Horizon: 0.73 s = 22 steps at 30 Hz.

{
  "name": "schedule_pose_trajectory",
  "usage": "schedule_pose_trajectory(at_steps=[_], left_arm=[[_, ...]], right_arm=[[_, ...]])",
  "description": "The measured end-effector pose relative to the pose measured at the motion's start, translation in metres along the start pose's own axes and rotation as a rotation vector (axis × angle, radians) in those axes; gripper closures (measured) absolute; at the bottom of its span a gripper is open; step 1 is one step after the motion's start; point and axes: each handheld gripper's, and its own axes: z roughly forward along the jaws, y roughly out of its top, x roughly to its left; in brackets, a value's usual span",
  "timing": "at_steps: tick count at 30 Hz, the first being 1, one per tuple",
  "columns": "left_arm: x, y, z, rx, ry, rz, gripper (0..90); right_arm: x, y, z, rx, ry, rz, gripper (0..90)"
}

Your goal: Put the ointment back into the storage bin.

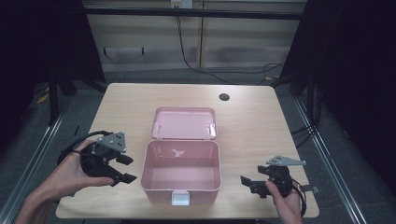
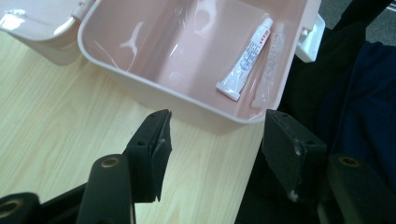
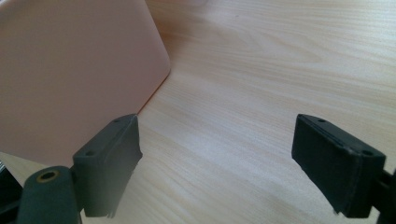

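Box [image 1: 181, 172] sat open mid-table, tube [image 2: 244, 59] already lying inside it, left gripper [image 1: 125, 168] and right gripper [image 1: 246, 183] flanking the box, jaws wide and empty; likely only lid [image 1: 184, 123] closing remained.

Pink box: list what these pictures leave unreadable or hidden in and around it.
- High view: the tube in the pink box is hidden by the near wall.
- Left gripper view: the tube's print is too small; the lid is cut off.
- Right gripper view: the box's side hides its inside.
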Motion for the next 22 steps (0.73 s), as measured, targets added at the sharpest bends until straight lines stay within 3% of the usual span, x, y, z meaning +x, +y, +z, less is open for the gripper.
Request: schedule_pose_trajectory(at_steps=[9, 13, 18, 19, 22], left_arm=[[-0.001, -0.033, 0.008, -0.009, -0.012, -0.045, 38.5], [0.004, -0.048, 0.012, -0.016, -0.007, -0.08, 37.4], [0.01, -0.066, 0.03, -0.003, -0.001, -0.141, 35.5], [0.012, -0.069, 0.036, 0.039, 0.0, -0.129, 34.9], [0.013, -0.076, 0.045, 0.005, 0.003, -0.166, 32.5]], right_arm=[[0.001, -0.002, 0.002, -0.017, -0.014, 0.013, 14.8], [0.001, -0.003, 0.004, -0.027, -0.022, 0.013, 14.8], [0.0, -0.005, 0.01, -0.021, -0.048, 0.016, 14.8], [0.0, -0.005, 0.011, -0.016, -0.051, 0.016, 14.8], [-0.001, -0.008, 0.02, 0.045, -0.068, 0.01, 14.8]])
